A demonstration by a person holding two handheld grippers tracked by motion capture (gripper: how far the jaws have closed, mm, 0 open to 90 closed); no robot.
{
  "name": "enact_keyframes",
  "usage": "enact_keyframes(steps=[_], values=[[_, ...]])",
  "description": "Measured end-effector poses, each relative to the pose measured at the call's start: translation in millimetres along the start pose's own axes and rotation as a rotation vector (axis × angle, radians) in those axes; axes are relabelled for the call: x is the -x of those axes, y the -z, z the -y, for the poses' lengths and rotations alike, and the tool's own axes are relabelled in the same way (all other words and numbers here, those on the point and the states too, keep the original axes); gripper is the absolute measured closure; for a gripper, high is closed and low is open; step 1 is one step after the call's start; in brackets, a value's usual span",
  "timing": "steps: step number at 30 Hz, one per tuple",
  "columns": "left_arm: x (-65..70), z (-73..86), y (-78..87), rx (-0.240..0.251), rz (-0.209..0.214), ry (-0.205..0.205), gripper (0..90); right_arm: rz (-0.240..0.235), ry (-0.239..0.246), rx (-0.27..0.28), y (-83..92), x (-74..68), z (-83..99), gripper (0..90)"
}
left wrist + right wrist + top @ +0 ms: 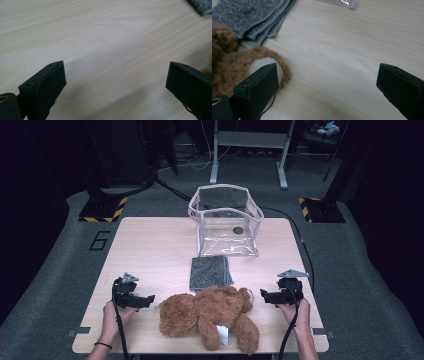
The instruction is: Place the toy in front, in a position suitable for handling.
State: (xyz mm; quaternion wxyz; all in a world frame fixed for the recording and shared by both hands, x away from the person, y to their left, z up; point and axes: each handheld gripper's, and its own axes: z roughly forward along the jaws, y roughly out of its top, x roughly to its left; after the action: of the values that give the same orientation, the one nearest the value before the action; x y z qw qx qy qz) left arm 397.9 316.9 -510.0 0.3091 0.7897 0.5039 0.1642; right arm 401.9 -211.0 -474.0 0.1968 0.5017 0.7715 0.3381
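Here the bear (210, 316) lies sprawled on the near edge of the table (150, 250), between the two grippers, touched by neither. The left gripper (148, 300) sits just beside its left end, jaws spread wide over bare wood. The right gripper (263, 295) is near the bear's ear (274, 65), jaws likewise spread and empty. A folded grey cloth (210, 272) lies right behind the bear, and a clear bag (225, 220) stands open beyond that.
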Motion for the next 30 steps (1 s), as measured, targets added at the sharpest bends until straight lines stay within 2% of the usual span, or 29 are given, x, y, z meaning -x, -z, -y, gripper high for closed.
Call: enact_keyframes(steps=[6,7,9,11,14,15,19,20,26,27,29,30], values=[[-2.0,8.1,-5.9,0.007,-0.022,0.012,1.2,-0.073,0.065,0.01,-8.5,-17.8,-33.6,3.7],[-1.8,8.8,-7.3,0.007,-0.02,0.013,1.0,-0.081,0.095,0.015,-11.2,-20.4,-38.9,3.7],[-0.5,10.7,-9.5,0.007,-0.036,-0.001,0.0,-0.1,0.098,0.002,-16.0,-27.7,-47.8,3.6],[1.0,11.3,-10.6,0.015,-0.051,-0.015,0.0,-0.123,0.141,-0.008,-23.1,-32.3,-56.9,3.4],[2.0,13.2,-11.4,0.027,-0.059,-0.027,0.0,-0.153,0.168,-0.031,-33.5,-41.3,-68.7,3.3],[1.2,13.4,-10.5,0.018,-0.058,-0.041,0.0,-0.16,0.167,-0.046,-37.3,-44.6,-73.1,3.1],[1.3,17.6,-10.7,0.053,-0.057,-0.037,0.0,-0.198,0.202,-0.049,-49.7,-49.0,-84.2,3.0],[2.1,18.6,-11.5,0.074,-0.059,-0.025,0.0,-0.201,0.218,-0.051,-52.5,-49.8,-86.6,3.0],[1.7,19.4,-11.5,0.08,-0.054,-0.031,0.0,-0.245,0.243,-0.082,-67.4,-57.4,-98.4,3.6],[0.7,19.3,-10.5,0.067,-0.052,-0.046,0.0,-0.252,0.255,-0.083,-70.0,-58.3,-100.1,3.8],[1.6,19.4,-11.5,0.081,-0.052,-0.03,0.0,-0.259,0.255,-0.094,-75.3,-60.3,-102.8,4.2],[1.2,19.3,-11.5,0.08,-0.049,-0.036,0.0,-0.262,0.265,-0.097,-78.4,-61.2,-104.4,4.2]])
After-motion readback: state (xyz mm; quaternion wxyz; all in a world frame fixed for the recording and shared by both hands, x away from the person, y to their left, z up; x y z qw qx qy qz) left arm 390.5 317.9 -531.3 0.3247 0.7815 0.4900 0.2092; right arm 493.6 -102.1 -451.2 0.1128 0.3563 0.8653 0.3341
